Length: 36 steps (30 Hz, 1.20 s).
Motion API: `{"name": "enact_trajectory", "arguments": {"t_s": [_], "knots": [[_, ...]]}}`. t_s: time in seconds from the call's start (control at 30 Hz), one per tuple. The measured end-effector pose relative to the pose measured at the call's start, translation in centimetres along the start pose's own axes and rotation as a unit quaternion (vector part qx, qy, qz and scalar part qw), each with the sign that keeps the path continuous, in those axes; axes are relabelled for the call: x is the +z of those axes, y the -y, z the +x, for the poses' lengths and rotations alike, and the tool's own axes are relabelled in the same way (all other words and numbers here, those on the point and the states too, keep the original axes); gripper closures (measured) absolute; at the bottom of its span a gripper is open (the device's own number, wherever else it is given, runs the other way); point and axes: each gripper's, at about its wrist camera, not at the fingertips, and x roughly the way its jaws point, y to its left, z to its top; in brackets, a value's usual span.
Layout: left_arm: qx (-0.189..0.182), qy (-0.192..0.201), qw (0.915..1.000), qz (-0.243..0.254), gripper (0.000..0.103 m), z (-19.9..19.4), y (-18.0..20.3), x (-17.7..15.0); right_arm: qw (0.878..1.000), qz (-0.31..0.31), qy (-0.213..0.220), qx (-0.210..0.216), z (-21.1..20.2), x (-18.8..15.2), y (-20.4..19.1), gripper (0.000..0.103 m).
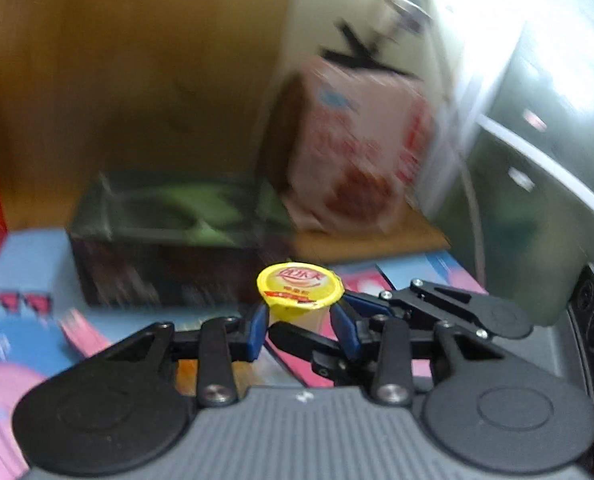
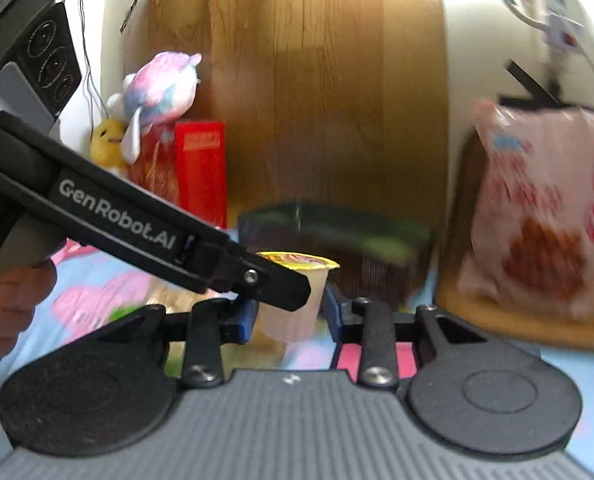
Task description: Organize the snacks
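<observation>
A small jelly cup (image 1: 299, 291) with a yellow foil lid hangs above the patterned cloth. In the left wrist view, my left gripper (image 1: 300, 326) has its blue pads against the cup's sides just under the lid, shut on it. The right gripper's fingers (image 1: 297, 342) reach in from the right around the same cup. In the right wrist view the jelly cup (image 2: 297, 308) sits between the blue pads of my right gripper (image 2: 291, 314), which touch both of its sides. The left gripper's black finger (image 2: 281, 288) crosses in front of the cup from the left, with a hand (image 2: 5, 312) holding that tool.
Just behind the cup lies a dark green box (image 1: 169, 240). A pink snack bag (image 1: 357, 152) stands to its right on a wooden board. A red box (image 2: 201, 168) and plush toys (image 2: 161, 84) stand at the left. A blue and pink cartoon cloth (image 1: 29, 256) covers the table.
</observation>
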Motion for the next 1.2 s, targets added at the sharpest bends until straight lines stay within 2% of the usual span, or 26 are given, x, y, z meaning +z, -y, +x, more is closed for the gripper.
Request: {"name": "enact_trajectory", "arguments": {"t_s": [0.17, 0.23, 0.27, 0.3, 0.37, 0.43, 0.5, 0.6, 0.7, 0.77, 0.93, 1.13, 1.2], "knots": [[0.048, 0.021, 0.9986, -0.007, 0.067, 4.0, -3.0, 3.9, 1.0, 0.012, -0.005, -0.001, 6.6, 3.2, 2.2, 0.065], [0.053, 0.024, 0.9981, -0.019, 0.064, 5.5, -4.2, 4.6, 1.0, 0.024, -0.01, -0.001, 8.5, 3.6, 3.0, 0.061], [0.055, 0.025, 0.9979, -0.025, 0.064, 5.8, -4.5, 4.7, 0.999, 0.031, -0.009, -0.005, 8.9, 3.7, 3.3, 0.055], [0.052, 0.026, 0.9978, -0.033, 0.064, 5.6, -4.9, 4.8, 0.999, 0.036, -0.01, -0.011, 9.0, 3.8, 3.4, 0.05], [0.049, 0.058, 0.9961, -0.045, 0.065, 3.9, -6.2, 5.1, 0.999, 0.039, 0.004, -0.019, 7.9, 3.7, 3.6, 0.05], [0.072, 0.104, 0.9904, -0.054, 0.063, 1.4, -7.7, 4.8, 0.998, 0.053, 0.029, -0.028, 5.6, 3.0, 4.3, 0.047], [0.11, 0.121, 0.9841, -0.069, 0.06, 0.5, -9.4, 4.6, 0.995, 0.079, 0.039, -0.038, 3.8, 1.9, 5.5, 0.043], [0.153, 0.088, 0.9804, -0.088, 0.06, 1.6, -11.7, 4.1, 0.99, 0.127, 0.036, -0.041, 2.1, 0.1, 7.0, 0.038], [0.153, 0.04, 0.9807, -0.116, 0.06, 4.0, -13.3, 3.4, 0.986, 0.16, 0.009, -0.036, 3.1, -1.0, 7.9, 0.038], [0.15, 0.024, 0.9812, -0.119, 0.06, 5.2, -13.3, 3.1, 0.985, 0.172, -0.009, -0.031, 4.0, -1.3, 7.8, 0.038], [0.149, 0.023, 0.9815, -0.119, 0.059, 5.8, -12.3, 2.9, 0.982, 0.188, -0.022, 0.003, 5.0, -1.6, 7.8, 0.038], [0.133, 0.027, 0.9833, -0.122, 0.056, 3.6, -11.4, 1.6, 0.981, 0.195, -0.021, -0.007, 4.7, -1.8, 8.0, 0.038], [0.135, 0.037, 0.9816, -0.13, 0.055, 1.8, -11.5, 1.2, 0.979, 0.202, -0.022, -0.022, 4.2, -1.7, 7.9, 0.038]]}}
